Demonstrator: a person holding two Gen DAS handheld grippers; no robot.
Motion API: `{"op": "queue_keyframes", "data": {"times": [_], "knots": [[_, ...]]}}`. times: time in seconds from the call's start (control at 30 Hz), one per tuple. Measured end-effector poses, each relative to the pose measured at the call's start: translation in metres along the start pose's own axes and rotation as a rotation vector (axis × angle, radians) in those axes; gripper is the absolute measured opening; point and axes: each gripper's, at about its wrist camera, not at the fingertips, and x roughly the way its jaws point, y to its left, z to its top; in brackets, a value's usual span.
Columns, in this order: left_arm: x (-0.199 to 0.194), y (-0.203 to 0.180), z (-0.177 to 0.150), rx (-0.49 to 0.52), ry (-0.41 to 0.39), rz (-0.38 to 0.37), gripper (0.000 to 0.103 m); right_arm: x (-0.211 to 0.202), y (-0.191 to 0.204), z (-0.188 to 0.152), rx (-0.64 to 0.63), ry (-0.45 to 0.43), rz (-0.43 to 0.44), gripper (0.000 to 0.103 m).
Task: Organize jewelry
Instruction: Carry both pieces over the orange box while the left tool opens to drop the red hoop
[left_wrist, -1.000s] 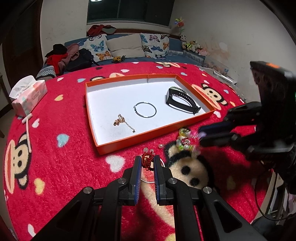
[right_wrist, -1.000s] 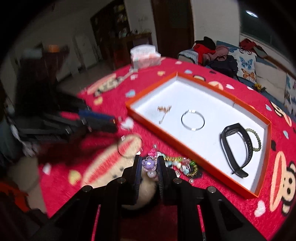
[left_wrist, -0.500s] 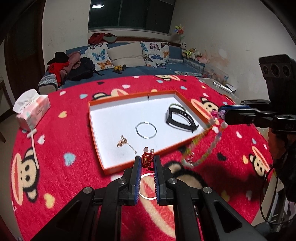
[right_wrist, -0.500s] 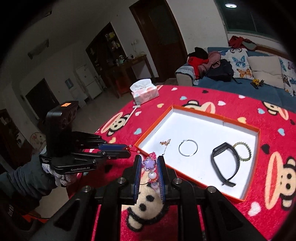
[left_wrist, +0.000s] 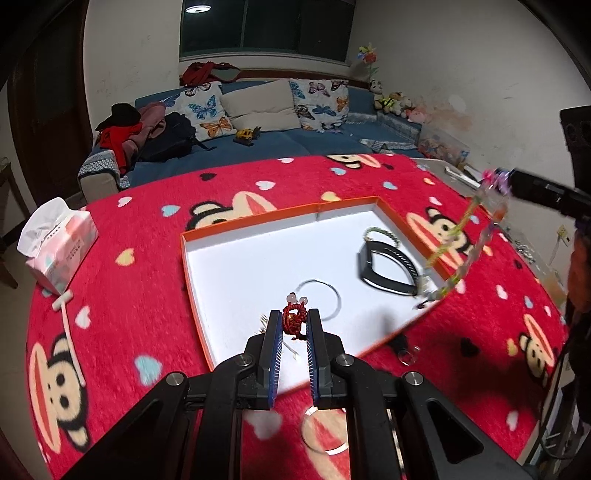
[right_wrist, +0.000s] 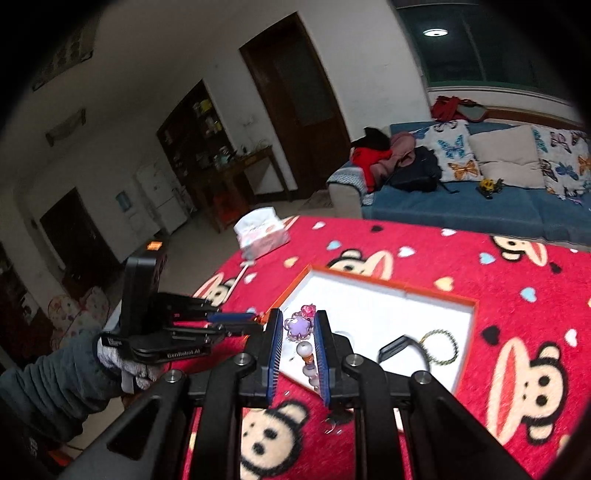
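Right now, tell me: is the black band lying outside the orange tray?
No. In the left wrist view the black band lies inside the orange tray, on its white floor near the right wall.

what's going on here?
A person with a gripper in each hand is sorting jewelry into an orange tray on a red monkey-print cloth. The left gripper is shut on a red knotted cord piece, held above the tray. The right gripper is shut on a beaded strand with a purple flower charm, dangling. A silver ring, black band and green bracelet already lie inside.
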Motion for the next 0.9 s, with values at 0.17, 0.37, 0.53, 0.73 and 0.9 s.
{"op": "queue_keyframes", "data": {"times": [0.17,0.37,0.53,0.73,0.9], "knots": [[0.031,0.016,0.014,-0.028,0.041,0.014,0.013,0.004,-0.023,0.006,0.042,-0.027,-0.038,0.019],[0.063,0.031,0.019,-0.049,0.080,0.027,0.013,0.017,-0.051,0.004,0.071,-0.024,-0.104,0.020],[0.082,0.037,0.020,-0.058,0.108,0.031,0.013,0.023,-0.068,-0.007,0.113,0.000,-0.119,0.019],[0.095,0.041,0.018,-0.073,0.128,0.040,0.014,0.020,-0.071,-0.008,0.119,0.002,-0.119,0.020],[0.101,0.043,0.017,-0.078,0.138,0.045,0.014,0.019,-0.066,-0.003,0.106,-0.003,-0.110,0.020]]}}
